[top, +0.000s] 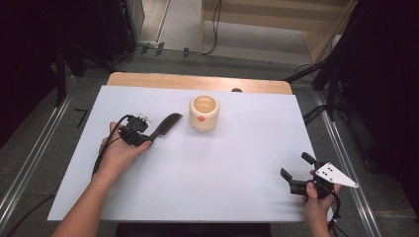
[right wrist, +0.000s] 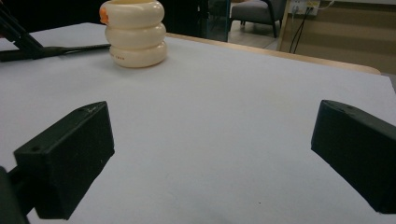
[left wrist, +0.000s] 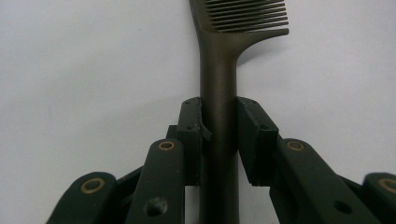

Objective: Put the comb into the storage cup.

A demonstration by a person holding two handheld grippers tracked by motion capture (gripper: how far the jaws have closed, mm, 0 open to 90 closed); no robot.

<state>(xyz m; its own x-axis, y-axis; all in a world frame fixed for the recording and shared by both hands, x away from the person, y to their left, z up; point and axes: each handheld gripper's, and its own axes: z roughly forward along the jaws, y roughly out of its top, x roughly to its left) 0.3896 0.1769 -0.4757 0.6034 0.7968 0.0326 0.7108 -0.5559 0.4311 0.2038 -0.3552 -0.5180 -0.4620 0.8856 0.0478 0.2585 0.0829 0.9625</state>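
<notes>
Item: comb [left wrist: 219,93]. Light, stiff, slick plastic; we grip mid-handle. Left gripper [left wrist: 218,135] fingers clamped on it; right gripper [right wrist: 210,158] fingers apart.

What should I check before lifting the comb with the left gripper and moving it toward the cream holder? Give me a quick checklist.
1. Left gripper on the comb: both pads sit against the handle, ok.
2. Grip spot: on the handle, below the teeth, ok.
3. Firmness of the hold: cannot tell; the left pad's lining looks slightly peeled at the handle.
4. Cream holder: upright on the white table, opening facing up, ok.
5. Path from the comb to the holder: bare table between them in the high view, ok.
6. Right gripper: jaws wide apart, nothing between them, near the table's right front corner, away from the path, ok.
</notes>
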